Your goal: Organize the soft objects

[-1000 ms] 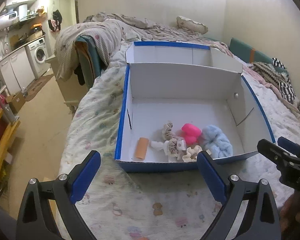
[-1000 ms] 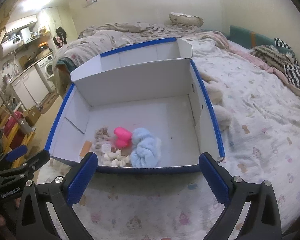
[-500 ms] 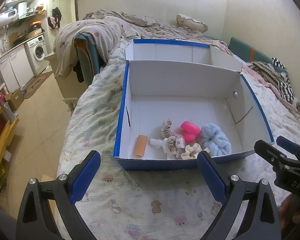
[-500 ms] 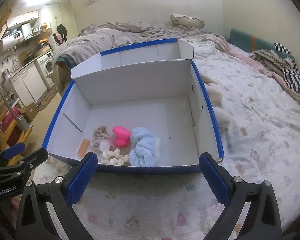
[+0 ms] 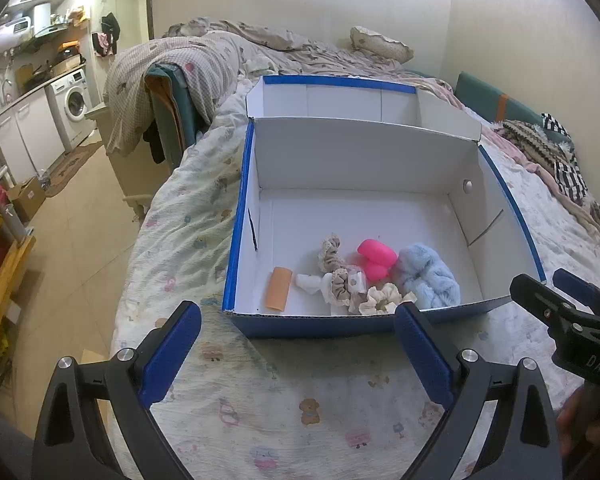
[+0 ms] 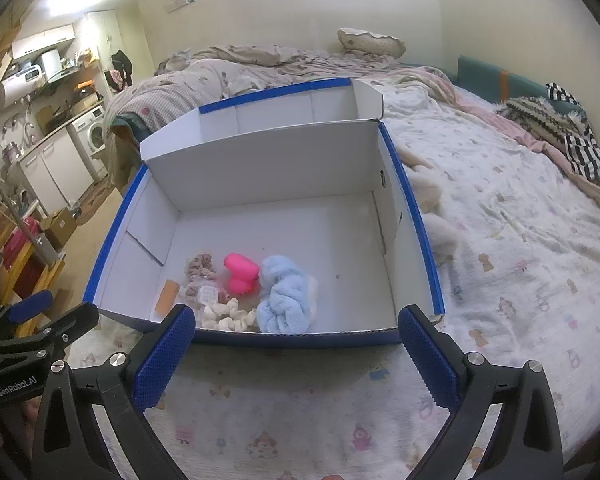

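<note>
A white cardboard box with blue edges lies open on the bed. Inside near its front wall lie a fluffy light blue cloth, a bright pink soft item, several scrunchies and a small orange piece. My left gripper hangs open over the sheet just in front of the box, nothing between its fingers. My right gripper is open too, in front of the box's right half, and empty.
The bed has a patterned white sheet, a rumpled duvet and a pillow at the far end. Folded striped textiles lie at the right. Beige plush fabric rests beside the box's right wall. Kitchen floor and a washing machine lie left.
Both grippers have drawn back and risen slightly from the box, so it sits a bit farther off in both views. The objects inside have not moved.
</note>
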The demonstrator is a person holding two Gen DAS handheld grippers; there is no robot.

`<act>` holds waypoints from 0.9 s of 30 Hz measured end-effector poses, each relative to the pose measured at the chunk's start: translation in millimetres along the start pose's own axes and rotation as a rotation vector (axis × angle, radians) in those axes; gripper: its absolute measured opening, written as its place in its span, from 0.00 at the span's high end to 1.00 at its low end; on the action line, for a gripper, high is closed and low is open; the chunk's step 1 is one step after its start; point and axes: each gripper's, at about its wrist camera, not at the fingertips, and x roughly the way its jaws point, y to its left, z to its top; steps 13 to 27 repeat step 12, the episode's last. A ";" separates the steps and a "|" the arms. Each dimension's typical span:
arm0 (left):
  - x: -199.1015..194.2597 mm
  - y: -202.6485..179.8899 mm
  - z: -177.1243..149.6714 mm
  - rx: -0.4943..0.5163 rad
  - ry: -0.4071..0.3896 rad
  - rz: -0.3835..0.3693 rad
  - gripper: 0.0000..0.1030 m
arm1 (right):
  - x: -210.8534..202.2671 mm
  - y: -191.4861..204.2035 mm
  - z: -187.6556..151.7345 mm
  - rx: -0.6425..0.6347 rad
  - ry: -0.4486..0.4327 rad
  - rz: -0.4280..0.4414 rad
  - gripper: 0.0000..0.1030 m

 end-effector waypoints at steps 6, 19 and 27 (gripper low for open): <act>2.1 -1.1 -1.2 -0.001 0.010 0.000 0.06 | -0.8 0.1 -0.1 -0.001 -0.001 -0.001 0.00; 2.1 -1.7 -2.6 0.007 0.009 -0.005 0.06 | -1.0 0.2 -0.1 -0.003 0.000 -0.001 0.00; 2.1 -1.7 -2.6 0.007 0.009 -0.005 0.06 | -1.0 0.2 -0.1 -0.003 0.000 -0.001 0.00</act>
